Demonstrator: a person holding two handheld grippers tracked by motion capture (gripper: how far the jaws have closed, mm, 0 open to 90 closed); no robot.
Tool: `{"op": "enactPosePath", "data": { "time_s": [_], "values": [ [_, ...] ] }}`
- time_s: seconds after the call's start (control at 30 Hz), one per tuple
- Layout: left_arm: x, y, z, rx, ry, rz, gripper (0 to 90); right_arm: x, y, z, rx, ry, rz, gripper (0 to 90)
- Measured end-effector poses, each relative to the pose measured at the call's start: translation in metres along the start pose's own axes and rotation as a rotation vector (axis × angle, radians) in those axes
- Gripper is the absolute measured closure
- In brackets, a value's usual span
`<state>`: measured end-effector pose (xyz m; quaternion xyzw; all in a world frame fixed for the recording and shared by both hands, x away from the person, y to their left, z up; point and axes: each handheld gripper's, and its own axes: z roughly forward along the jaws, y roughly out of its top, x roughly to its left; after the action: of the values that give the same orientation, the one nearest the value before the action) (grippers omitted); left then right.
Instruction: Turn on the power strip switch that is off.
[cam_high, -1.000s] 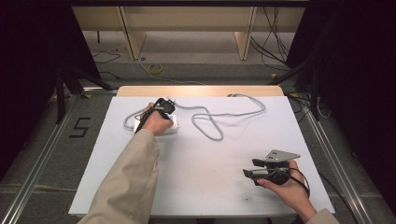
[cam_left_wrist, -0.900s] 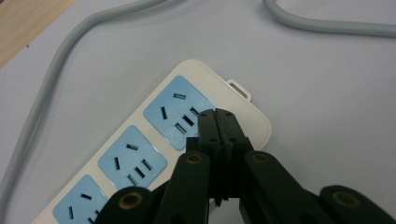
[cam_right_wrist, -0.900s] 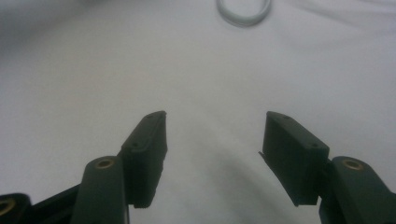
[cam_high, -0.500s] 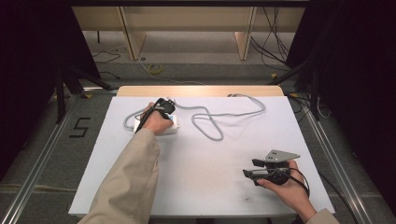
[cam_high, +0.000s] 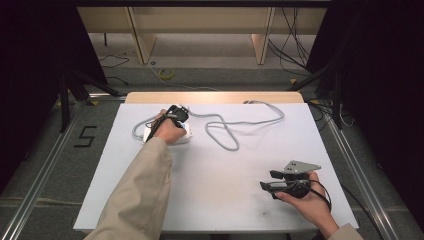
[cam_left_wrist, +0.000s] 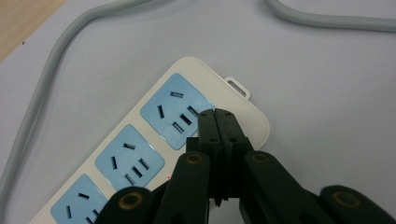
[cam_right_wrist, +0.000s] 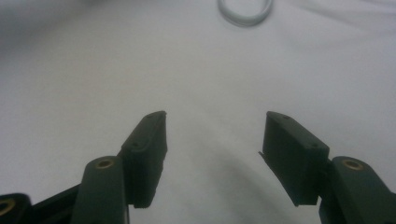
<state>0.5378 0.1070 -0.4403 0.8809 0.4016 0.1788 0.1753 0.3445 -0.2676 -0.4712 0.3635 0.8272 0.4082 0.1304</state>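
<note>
- Cream power strip (cam_left_wrist: 154, 140) with blue sockets, near the table's (cam_high: 240, 210) far-left corner; long axis roughly parallel to the far edge.
- Grey cord (cam_high: 225, 127) loops away toward the far-right corner.
- Left gripper (cam_left_wrist: 218, 122) jaws clenched, empty, tips on the strip's end by the last socket; same as a second ago, so likely pressing or steadying.
- Right gripper (cam_right_wrist: 212, 140) released, idle near the front-right corner.

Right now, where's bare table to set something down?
Free: the middle stretch between the power strip and the right gripper, and the near-left corner beside the sleeve. Crowded: the far edge, where the grey cable loops around the left gripper.
</note>
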Motion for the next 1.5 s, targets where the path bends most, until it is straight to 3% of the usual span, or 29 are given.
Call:
{"op": "enactPosePath", "data": {
  "time_s": [0.07,0.13,0.23,0.33,0.43,0.53,0.87,1.27,1.5],
  "values": [
    [-0.002,0.001,0.002,-0.019,-0.035,-0.017,89.9,0.000,0.000,0.000,0.001,0.000,0.000,40.6],
    [-0.006,0.004,0.003,-0.012,0.011,-0.004,90.0,0.000,0.000,0.000,-0.001,0.000,0.000,40.7],
    [-0.012,0.010,0.004,0.033,0.058,0.065,90.0,0.000,0.000,-0.001,-0.006,-0.002,0.003,40.6],
    [-0.006,0.008,0.002,0.008,0.031,0.020,90.0,-0.001,-0.001,-0.001,-0.003,0.002,0.002,40.6],
    [0.001,0.006,-0.002,0.008,0.046,0.008,90.0,-0.001,0.000,0.000,-0.004,0.006,0.005,40.6],
    [0.004,0.003,-0.002,0.031,0.030,0.010,90.0,0.000,0.000,0.001,-0.002,0.007,0.002,40.6],
    [0.002,0.003,-0.002,0.022,0.001,0.010,90.0,0.000,0.000,0.000,-0.004,0.003,0.004,40.6],
    [0.003,0.002,-0.001,0.032,-0.007,0.004,90.0,0.000,0.000,0.001,-0.002,0.007,0.001,40.6],
    [0.001,0.003,0.000,0.047,-0.001,0.021,89.9,0.000,0.000,0.001,-0.002,0.007,0.001,40.6]
  ]
}}
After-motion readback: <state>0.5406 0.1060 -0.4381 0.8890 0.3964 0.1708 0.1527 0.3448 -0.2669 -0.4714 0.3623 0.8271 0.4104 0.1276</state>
